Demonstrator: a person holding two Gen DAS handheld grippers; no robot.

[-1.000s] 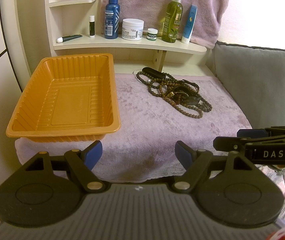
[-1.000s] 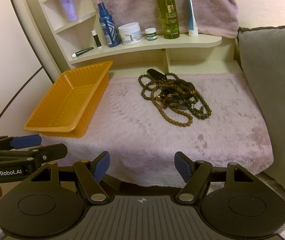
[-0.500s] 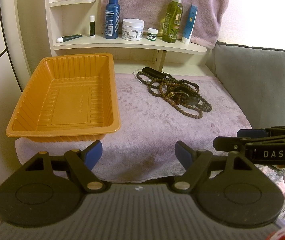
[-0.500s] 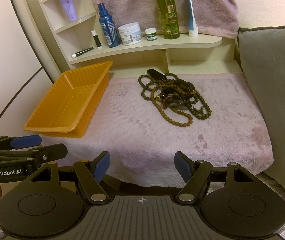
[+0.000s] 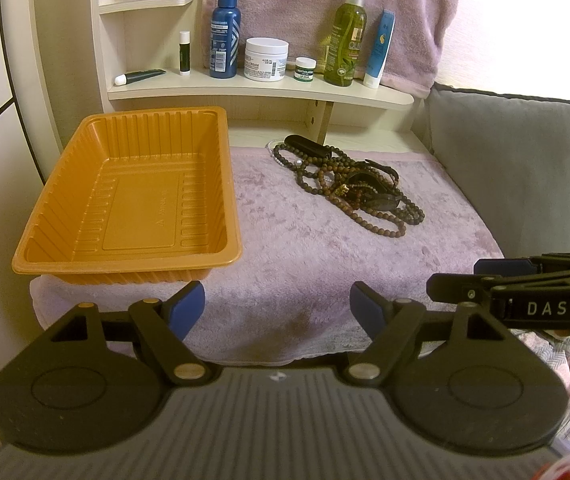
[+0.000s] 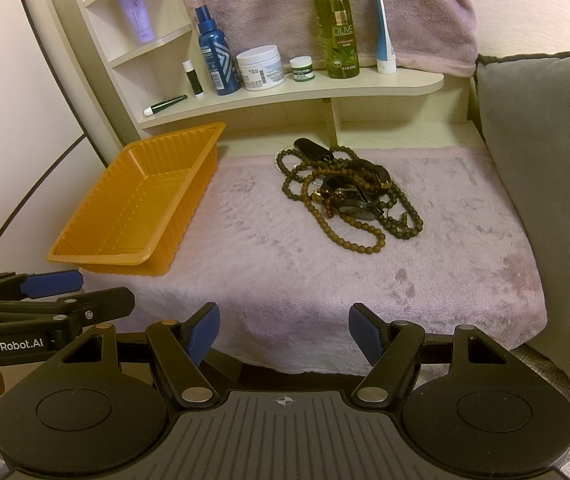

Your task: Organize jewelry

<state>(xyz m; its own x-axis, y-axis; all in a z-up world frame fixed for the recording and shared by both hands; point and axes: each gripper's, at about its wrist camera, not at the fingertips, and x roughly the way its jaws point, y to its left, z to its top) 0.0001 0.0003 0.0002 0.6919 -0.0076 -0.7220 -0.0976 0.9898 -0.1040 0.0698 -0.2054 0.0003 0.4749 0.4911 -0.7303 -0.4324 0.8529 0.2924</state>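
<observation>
A tangled pile of jewelry [image 5: 349,186], brown bead strings, a watch and dark bands, lies on the pink towel at the back right; it also shows in the right wrist view [image 6: 345,194]. An empty orange plastic tray [image 5: 133,196] sits on the left of the towel, seen too in the right wrist view [image 6: 141,204]. My left gripper [image 5: 277,312] is open and empty, held off the towel's front edge. My right gripper [image 6: 285,334] is open and empty, also off the front edge, to the right of the left one.
The pink towel [image 5: 305,264] covers a low table. A shelf [image 5: 261,88] behind holds bottles, jars and tubes. A grey cushion [image 5: 517,160] stands along the right side. A pink cloth [image 6: 325,8] hangs behind the shelf.
</observation>
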